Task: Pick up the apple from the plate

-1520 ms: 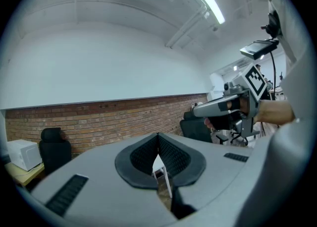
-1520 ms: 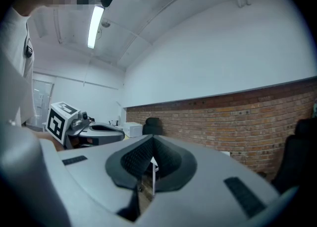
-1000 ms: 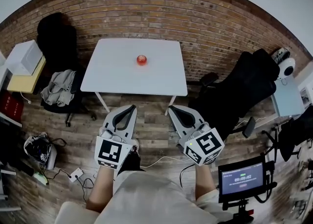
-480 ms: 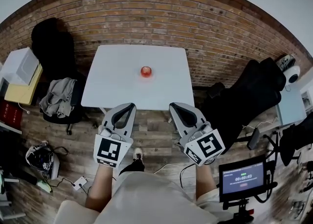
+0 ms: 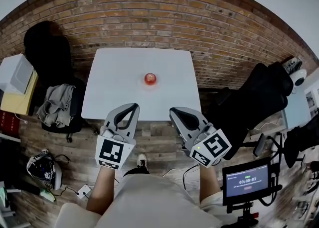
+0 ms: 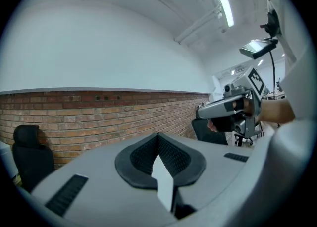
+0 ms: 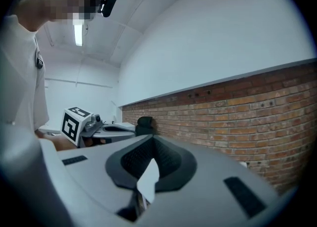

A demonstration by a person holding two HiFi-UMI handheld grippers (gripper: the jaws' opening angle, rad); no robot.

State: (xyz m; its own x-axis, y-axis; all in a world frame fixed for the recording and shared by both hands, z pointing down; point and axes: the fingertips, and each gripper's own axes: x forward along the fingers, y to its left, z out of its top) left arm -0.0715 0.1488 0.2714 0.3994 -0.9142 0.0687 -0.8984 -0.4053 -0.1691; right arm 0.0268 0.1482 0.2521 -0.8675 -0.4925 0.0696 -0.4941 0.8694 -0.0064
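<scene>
A small red apple [image 5: 150, 78] sits near the middle of the white table [image 5: 114, 92]; the plate under it shows only as a faint pale ring. Both grippers are held level, side by side, in front of the table's near edge, well short of the apple. My left gripper [image 5: 133, 106] is shut with nothing in it, its pads [image 6: 171, 154] meeting at the tips. My right gripper [image 5: 173, 110] is also shut and empty, pads [image 7: 166, 159] touching. Neither gripper view shows the apple, only the brick wall and the other gripper [image 6: 233, 107] [image 7: 94, 124].
A brick wall [image 5: 149, 18] stands behind the table. One black chair [image 5: 47, 43] holds grey clothes [image 5: 57, 105] at the left, another black chair [image 5: 259, 92] stands at the right. A small screen [image 5: 247, 182] is at lower right. Cables and a bag [image 5: 42, 167] lie on the wooden floor.
The person has stepped toward the table: table and apple sit lower and nearer in the head view, and both gripper tips now reach its near edge. Jaws stay shut.
</scene>
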